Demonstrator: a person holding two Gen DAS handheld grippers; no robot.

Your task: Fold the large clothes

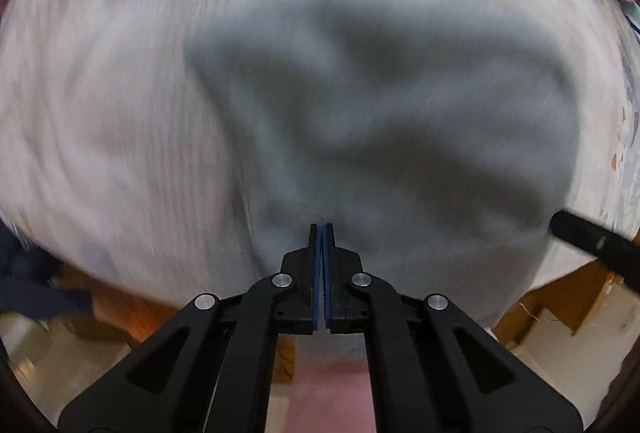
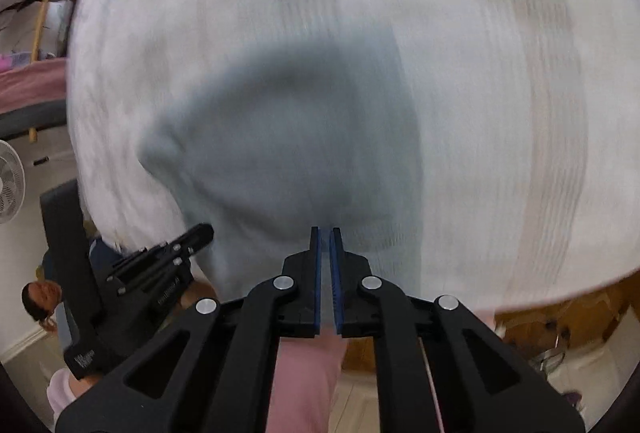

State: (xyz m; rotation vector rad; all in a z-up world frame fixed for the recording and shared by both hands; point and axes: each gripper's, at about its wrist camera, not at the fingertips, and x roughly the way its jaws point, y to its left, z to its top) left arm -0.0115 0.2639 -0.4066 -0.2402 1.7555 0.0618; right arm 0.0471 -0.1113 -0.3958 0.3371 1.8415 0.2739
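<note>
The left tongs (image 1: 322, 229) are clenched, their blue pads meeting with no gap showing; whether a thin fold of cloth is pinched at the tips cannot be told through the blur. The right tongs (image 2: 326, 233) stand almost clenched, with a narrow slit between the pads and, again, nothing clearly caught there.

Both point steeply down at the grey garment (image 1: 380, 121), which begins right at the tips of each pair and spreads away toward the middle and upper part of each frame. In the left wrist view it fills the centre and reaches lower right, where the dark tip of the right tongs shows at the cloth's edge. In the right wrist view it sits centre and centre left, with the left tongs entering from the lower left, just beside its near edge.

So the near edge runs across between the two tongs, both about equally close to it, and the garment's bulk lies beyond. It rests rumpled on the pale-covered worktop (image 1: 100, 93)
</note>
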